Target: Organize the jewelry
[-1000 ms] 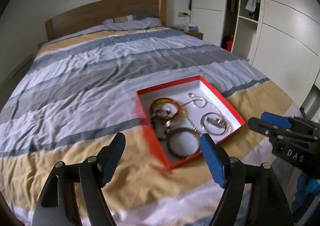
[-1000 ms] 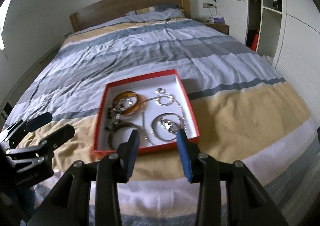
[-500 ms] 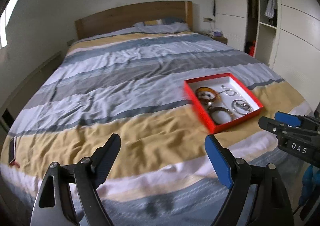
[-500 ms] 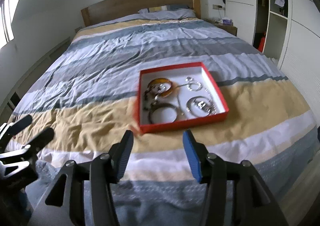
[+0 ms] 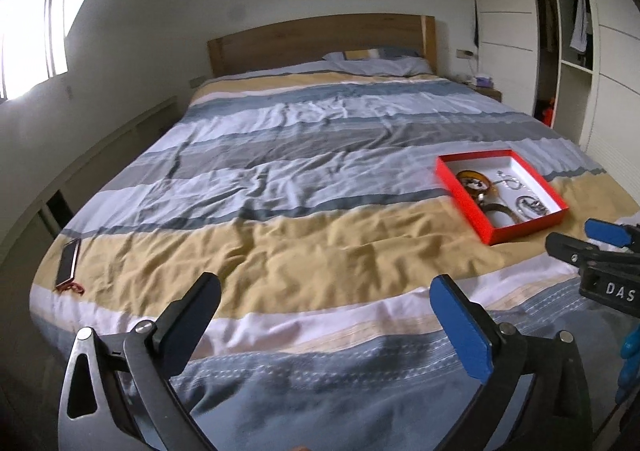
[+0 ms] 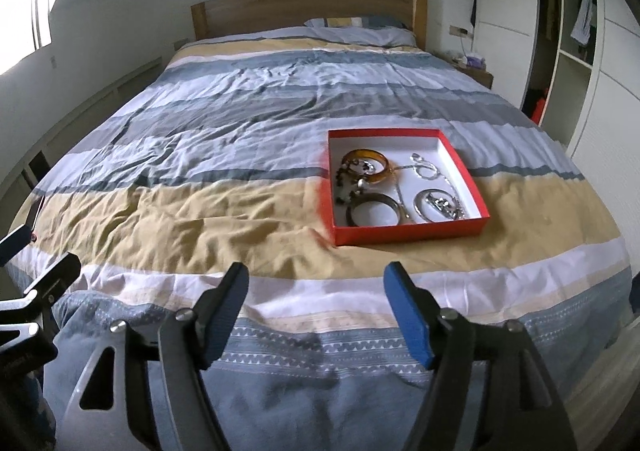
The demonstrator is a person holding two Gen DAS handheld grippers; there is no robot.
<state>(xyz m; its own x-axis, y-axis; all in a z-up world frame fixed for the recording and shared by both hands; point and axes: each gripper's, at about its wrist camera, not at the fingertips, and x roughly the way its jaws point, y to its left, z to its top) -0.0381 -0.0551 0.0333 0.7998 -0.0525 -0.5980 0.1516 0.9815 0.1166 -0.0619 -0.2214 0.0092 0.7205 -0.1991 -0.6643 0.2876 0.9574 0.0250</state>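
Both grippers empty, jaws have just been opening. Left gripper [image 5: 326, 301] spread as wide as it goes, nothing between the pads; right gripper [image 6: 316, 293] well open, nothing held either. Each hangs off the foot of the bed [image 6: 224, 219], well apart from the red box [image 6: 404, 233] on the yellow stripe. Bangles and chains all lie inside the box: amber bangle [image 6: 366, 165], dark bangle [image 6: 374, 213], silver pieces [image 6: 438, 209]. Versus a second ago: both views pulled back and drifted left, box smaller, a phone [image 5: 68, 261] now visible at the bed's left edge. Reads as task finished, hands retreating.
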